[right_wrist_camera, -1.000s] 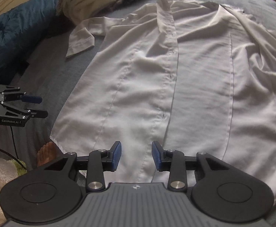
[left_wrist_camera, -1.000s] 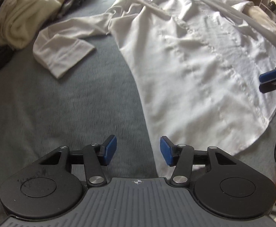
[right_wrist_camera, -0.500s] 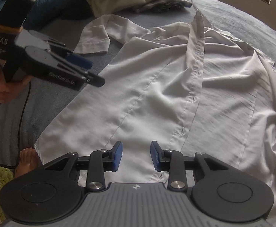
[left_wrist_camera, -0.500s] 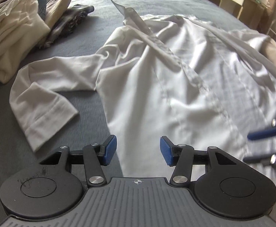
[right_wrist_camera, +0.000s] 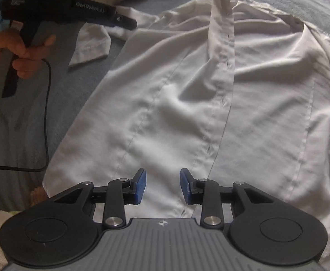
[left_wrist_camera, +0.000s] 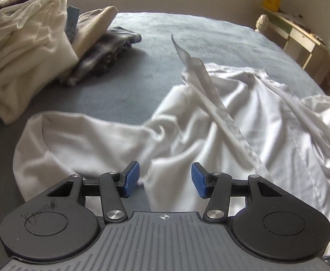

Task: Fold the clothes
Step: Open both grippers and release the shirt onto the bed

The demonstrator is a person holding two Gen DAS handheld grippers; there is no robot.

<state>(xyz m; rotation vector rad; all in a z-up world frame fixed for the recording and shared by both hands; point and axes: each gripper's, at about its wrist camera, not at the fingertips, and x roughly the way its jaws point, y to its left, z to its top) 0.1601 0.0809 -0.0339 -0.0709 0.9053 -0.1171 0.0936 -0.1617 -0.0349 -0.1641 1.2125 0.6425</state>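
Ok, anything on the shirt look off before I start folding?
Yes. The white shirt isn't flat: its button placket stands up as a twisted ridge toward the collar, and the left sleeve is bent back on itself. Both hand-held grippers are open, holding nothing.

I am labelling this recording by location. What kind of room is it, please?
Most likely a bedroom: a white shirt is spread on a wide grey bed cover, a pile of clothes lies beside it, and a desk stands against the wall.
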